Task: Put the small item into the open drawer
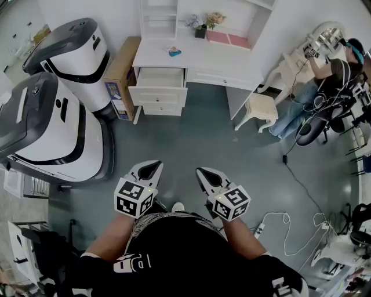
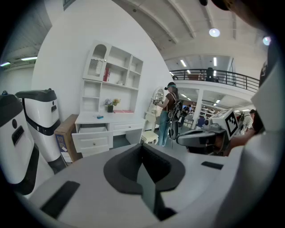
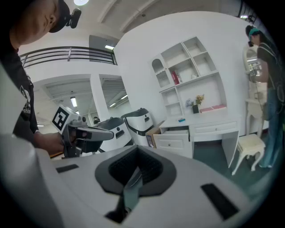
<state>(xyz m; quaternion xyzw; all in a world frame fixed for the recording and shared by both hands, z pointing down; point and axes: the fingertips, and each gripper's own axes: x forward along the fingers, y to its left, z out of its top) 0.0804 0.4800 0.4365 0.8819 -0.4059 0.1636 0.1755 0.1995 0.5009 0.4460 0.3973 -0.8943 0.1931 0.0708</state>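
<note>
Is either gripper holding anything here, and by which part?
Nothing is held. The left gripper and right gripper are both shut and empty; the small item lies on the desk.

No legible txt, labels or nos.

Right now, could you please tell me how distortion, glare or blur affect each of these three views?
Head view: strong fisheye bows the desk; lighting even, no glare. Left gripper view: dark round vignette, ceiling lamp flares, near foreground soft. Right gripper view: same vignette, shelves curve, top lamp glares at the edge.
</note>
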